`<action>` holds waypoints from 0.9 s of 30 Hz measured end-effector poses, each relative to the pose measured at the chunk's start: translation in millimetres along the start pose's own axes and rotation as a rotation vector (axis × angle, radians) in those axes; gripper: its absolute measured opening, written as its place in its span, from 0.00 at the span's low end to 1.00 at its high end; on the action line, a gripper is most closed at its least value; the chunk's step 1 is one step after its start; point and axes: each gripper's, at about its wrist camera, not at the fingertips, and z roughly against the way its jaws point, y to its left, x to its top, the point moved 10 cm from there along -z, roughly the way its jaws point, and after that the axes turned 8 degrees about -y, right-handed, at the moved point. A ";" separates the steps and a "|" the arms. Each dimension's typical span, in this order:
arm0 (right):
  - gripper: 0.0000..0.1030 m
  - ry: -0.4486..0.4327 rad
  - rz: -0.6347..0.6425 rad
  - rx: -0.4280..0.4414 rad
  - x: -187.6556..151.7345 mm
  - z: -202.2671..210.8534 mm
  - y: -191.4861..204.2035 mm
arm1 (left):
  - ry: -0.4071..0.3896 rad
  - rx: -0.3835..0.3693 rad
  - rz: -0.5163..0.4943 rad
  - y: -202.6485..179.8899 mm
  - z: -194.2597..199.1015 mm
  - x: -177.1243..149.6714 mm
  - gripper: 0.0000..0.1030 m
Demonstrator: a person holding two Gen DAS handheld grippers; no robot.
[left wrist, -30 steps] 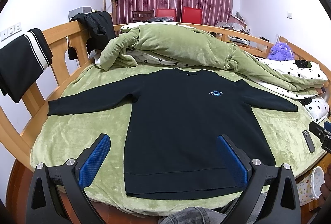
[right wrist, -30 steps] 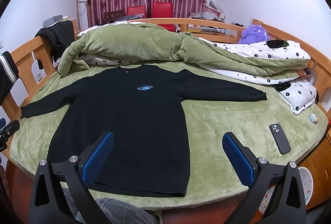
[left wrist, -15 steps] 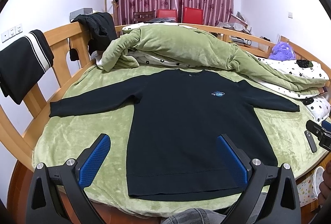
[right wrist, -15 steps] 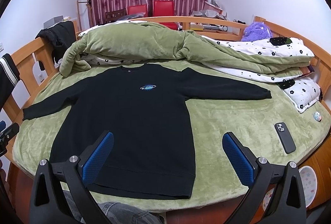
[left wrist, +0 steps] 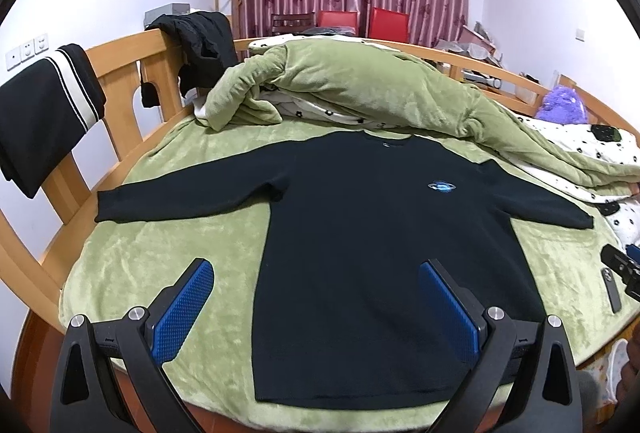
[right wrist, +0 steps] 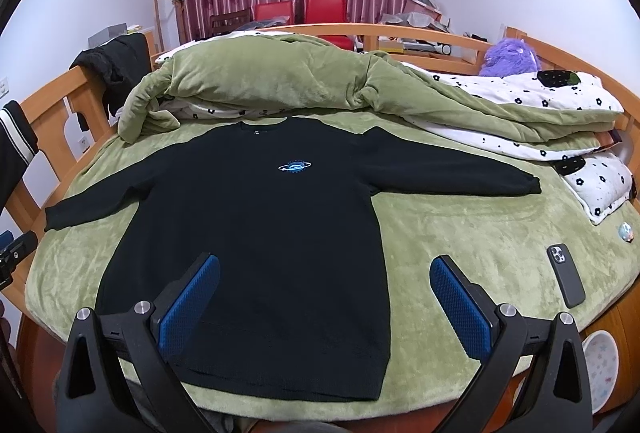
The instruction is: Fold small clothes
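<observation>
Black long-sleeved knit sweater w/ small blue planet logo [left wrist: 384, 245] lies flat, front up, sleeves spread, on the green plush bed cover [left wrist: 168, 253]. Left gripper [left wrist: 316, 297] & right gripper [right wrist: 324, 293] hover over its hem end, jaws released, gripping nothing. Folding not yet begun; approach step. Next move prob. needs each gripper to pinch a sleeve or side edge & bring it inward. Dark phone [right wrist: 566, 275] lies apart, near the bed's edge.
</observation>
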 end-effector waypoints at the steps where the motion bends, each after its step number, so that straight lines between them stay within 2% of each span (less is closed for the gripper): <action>1: 1.00 0.005 -0.001 0.005 0.9 -5.9 1.4 | 0.006 0.004 0.001 1.5 -6.6 -0.4 1.00; 9: 1.00 0.039 0.015 0.035 10.9 -61.1 18.2 | 0.041 0.033 0.015 18.2 -71.6 -6.0 0.99; 14: 1.00 0.003 0.035 0.064 22.0 -98.9 31.2 | 0.082 0.048 0.090 43.2 -123.3 -15.4 0.98; 17: 1.00 -0.008 0.042 0.076 24.7 -119.7 36.8 | 0.088 0.064 0.142 65.4 -152.9 -19.7 0.98; 23: 1.00 -0.014 0.058 0.075 13.9 -169.1 39.1 | 0.110 0.149 0.254 120.3 -210.8 -31.7 0.97; 27: 0.99 0.046 0.057 0.093 -4.2 -199.8 38.9 | 0.140 0.191 0.306 155.3 -249.5 -41.2 0.94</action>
